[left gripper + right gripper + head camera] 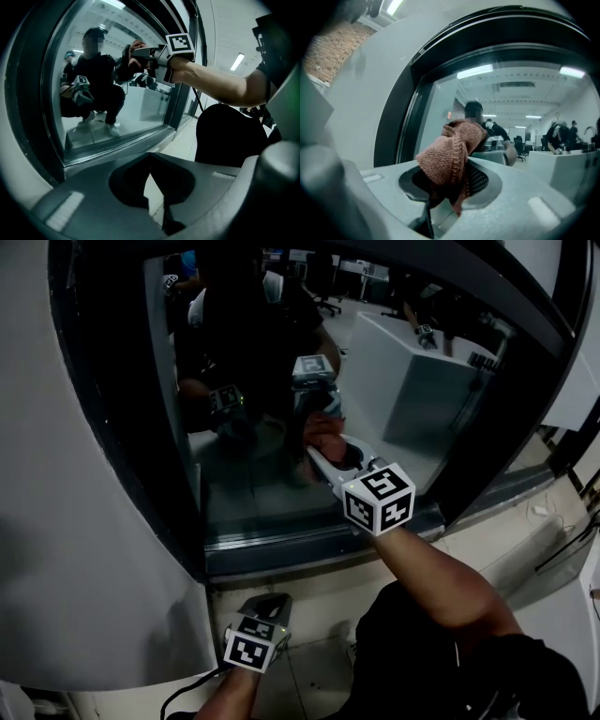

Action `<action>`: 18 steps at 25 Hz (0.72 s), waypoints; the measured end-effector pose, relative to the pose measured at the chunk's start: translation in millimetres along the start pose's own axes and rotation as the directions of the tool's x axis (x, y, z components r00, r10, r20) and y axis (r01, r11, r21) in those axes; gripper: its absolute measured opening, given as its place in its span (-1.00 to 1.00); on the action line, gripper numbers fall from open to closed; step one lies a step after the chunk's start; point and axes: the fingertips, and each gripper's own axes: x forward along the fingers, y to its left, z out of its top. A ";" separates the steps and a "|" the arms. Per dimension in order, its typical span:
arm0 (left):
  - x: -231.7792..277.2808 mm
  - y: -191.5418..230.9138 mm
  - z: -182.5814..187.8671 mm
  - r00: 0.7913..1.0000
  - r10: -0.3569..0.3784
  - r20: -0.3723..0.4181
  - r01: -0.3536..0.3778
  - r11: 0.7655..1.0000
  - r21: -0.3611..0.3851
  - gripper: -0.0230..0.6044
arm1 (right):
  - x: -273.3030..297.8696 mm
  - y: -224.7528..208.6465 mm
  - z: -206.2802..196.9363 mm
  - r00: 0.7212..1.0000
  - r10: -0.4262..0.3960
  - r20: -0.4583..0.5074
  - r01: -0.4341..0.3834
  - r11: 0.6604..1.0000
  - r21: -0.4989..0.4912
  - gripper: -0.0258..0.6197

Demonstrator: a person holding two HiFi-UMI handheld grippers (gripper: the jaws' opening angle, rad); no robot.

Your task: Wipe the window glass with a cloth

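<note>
The cloth (452,150) is bunched between the jaws of the right gripper (446,185), which are clamped on it. The wad's long axis runs along the jaws, and its free end points at the window glass (272,488), meeting it near mid-pane. Bare glass lies on every side out to the dark frame (319,547). The left gripper (270,604) hangs below the frame's bottom edge with its jaws closed together, holding nothing.

The pale tiled floor (314,601) runs along the foot of the window frame (309,547). A black cable (167,701) lies on it at the near left. Another dark cable (562,552) trails across it at the right.
</note>
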 end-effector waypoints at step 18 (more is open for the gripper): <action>14.4 -12.5 5.7 0.999 -0.034 -0.012 0.033 0.999 -0.016 -0.87 | -47.9 -81.3 -18.6 0.990 -0.139 -0.027 0.140 0.990 0.021 -0.57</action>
